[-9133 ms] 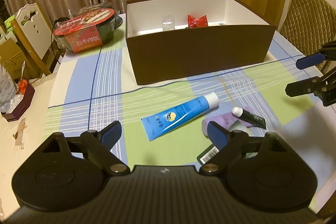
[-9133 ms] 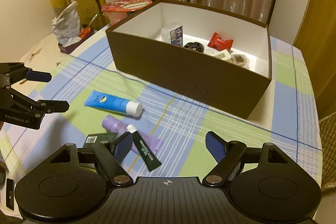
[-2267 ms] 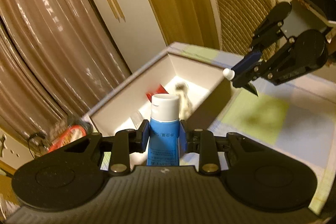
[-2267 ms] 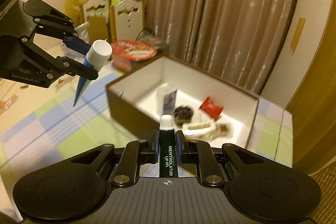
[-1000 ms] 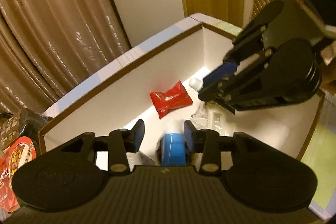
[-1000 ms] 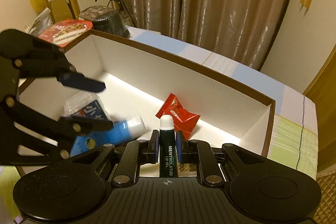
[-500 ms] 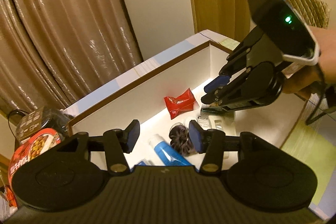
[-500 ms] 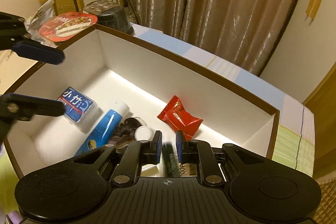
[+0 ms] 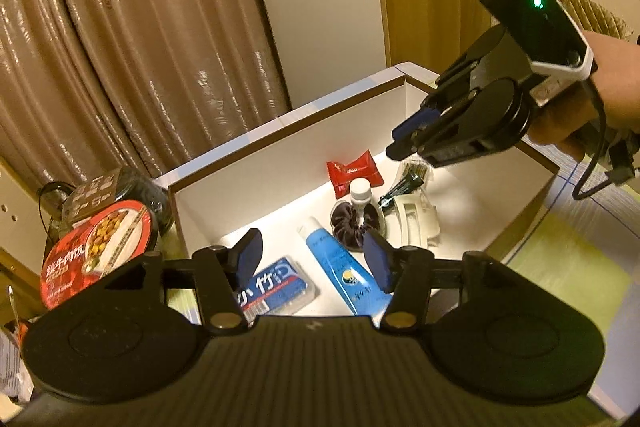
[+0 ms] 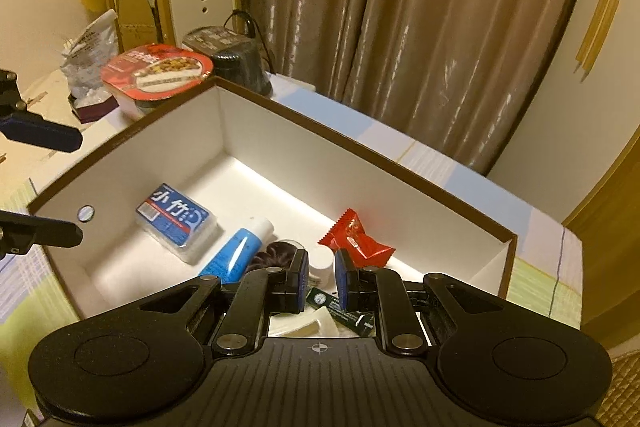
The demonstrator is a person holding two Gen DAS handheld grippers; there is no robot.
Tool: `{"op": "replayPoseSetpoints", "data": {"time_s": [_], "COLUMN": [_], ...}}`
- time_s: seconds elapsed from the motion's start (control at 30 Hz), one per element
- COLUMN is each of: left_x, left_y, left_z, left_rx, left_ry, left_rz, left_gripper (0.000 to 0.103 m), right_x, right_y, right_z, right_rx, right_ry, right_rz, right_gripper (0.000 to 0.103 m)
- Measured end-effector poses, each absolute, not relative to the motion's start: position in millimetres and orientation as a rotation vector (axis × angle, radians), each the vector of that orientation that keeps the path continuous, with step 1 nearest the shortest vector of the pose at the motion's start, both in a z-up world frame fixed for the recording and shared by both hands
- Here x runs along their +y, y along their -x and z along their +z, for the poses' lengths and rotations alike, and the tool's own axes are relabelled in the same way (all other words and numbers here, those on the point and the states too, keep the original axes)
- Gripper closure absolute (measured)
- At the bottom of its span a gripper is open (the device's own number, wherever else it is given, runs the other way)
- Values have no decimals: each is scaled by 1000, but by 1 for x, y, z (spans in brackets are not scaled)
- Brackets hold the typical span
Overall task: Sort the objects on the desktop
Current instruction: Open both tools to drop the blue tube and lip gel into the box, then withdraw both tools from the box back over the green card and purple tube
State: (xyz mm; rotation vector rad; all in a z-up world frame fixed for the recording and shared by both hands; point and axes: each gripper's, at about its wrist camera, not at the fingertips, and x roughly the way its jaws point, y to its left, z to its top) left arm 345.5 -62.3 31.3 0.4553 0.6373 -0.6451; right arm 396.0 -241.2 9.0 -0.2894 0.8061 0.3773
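Left gripper (image 9: 314,259): jaws spread wide, nothing between them; hovers over the near-left part of the box.
Right gripper (image 10: 321,277): jaws parted a little, empty; hangs above the box's right half. A hand (image 9: 592,107) holds it.
Box (image 10: 372,155): brown outside, white inside, on the checked desk (image 9: 568,267). Holds all the small stuff in view.
Blue tube (image 9: 344,275): flat on box floor, white cap twd the back wall.
Dark green lip balm tube (image 10: 348,315): on box floor right under the right jaws, resting on a white plastic piece (image 10: 316,327).
Also in box: blue tissue pack (image 10: 176,221), red candy wrapper (image 10: 354,235), dark scrunchie (image 9: 356,223), small white-capped bottle (image 9: 360,193).
Done: both tubes look delivered; both grippers let go.
Left: can't tell from these views. Desk strip beside the box is bare, but most of the desk is out of frame, so more items may wait there.
Not part of sort, prob.: red-lidded food bowl (image 10: 156,73) on desk behind the box.
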Motion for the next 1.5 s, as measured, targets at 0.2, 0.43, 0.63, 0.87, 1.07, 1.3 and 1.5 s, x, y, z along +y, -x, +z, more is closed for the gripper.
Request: {"op": "replayPoseSetpoints", "data": {"time_s": [0.2,0.43,0.63,0.87,1.07,1.3,1.5], "left_x": [-50,-31,-12,11,28,41,42], "left_y": [-323,-290,-258,-220,-191,-160,-139], "left_z": [33,36,38,24,5,-18,-27], "left_rx": [640,642,649,690,746,801,822], "left_ry": [-436,-409,-372,-336,-306,-300,-293], "left_rz": [-627,-605,-585,-561,-548,-561,-572], "left_gripper": [51,47,42,42,39,39,39], "right_x": [-237,-237,-236,-231,-235,-234,-228], "right_y": [-373,-330,-277,-207,-161,-124,-108], "right_z": [23,44,53,33,7,-12,-16], "right_rx": [775,725,697,744,820,877,843], "right_ry": [298,303,247,216,186,166,204], "right_rz": [376,386,435,484,485,498,509], "right_gripper": [87,87,87,87,87,87,19]}}
